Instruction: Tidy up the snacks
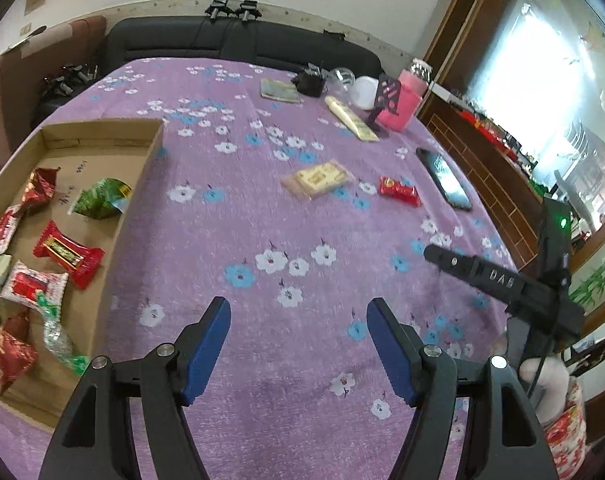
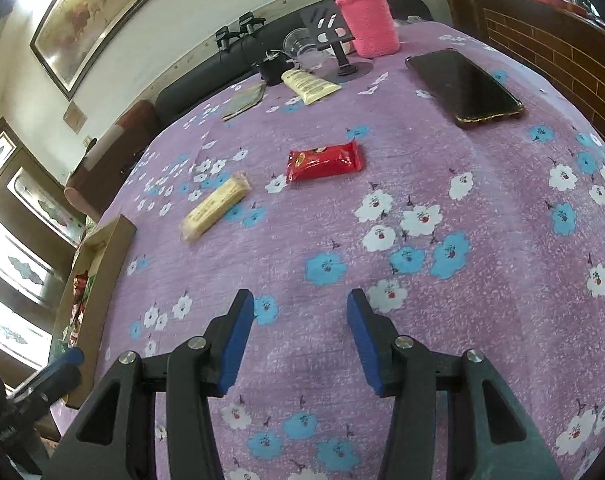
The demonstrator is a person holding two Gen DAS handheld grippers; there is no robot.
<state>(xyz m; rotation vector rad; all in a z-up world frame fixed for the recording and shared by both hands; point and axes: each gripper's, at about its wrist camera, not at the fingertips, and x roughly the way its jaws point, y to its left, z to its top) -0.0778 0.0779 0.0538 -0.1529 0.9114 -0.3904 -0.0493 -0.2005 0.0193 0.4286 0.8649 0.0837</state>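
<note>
A shallow cardboard box (image 1: 102, 130) lies at the left on the purple flowered cloth and holds several wrapped snacks, among them a red bar (image 1: 68, 254) and a green packet (image 1: 102, 199). Its edge shows in the right wrist view (image 2: 102, 264). Two snacks lie loose on the cloth: a pale yellow packet (image 1: 317, 179) (image 2: 216, 206) and a red packet (image 1: 399, 191) (image 2: 324, 160). My left gripper (image 1: 298, 308) is open and empty above the cloth beside the box. My right gripper (image 2: 300, 300) is open and empty, nearer than the red packet; its body shows at the right of the left wrist view (image 1: 502, 280).
A black phone (image 2: 464, 86) (image 1: 444, 178) lies at the right. At the far edge stand a pink-sleeved bottle (image 2: 366, 20), a phone stand (image 2: 330, 32), a cream tube (image 2: 308, 84), a clear cup (image 2: 300, 46), a small black object (image 2: 272, 68) and a flat booklet (image 2: 244, 100). A dark sofa (image 1: 238, 40) lies beyond.
</note>
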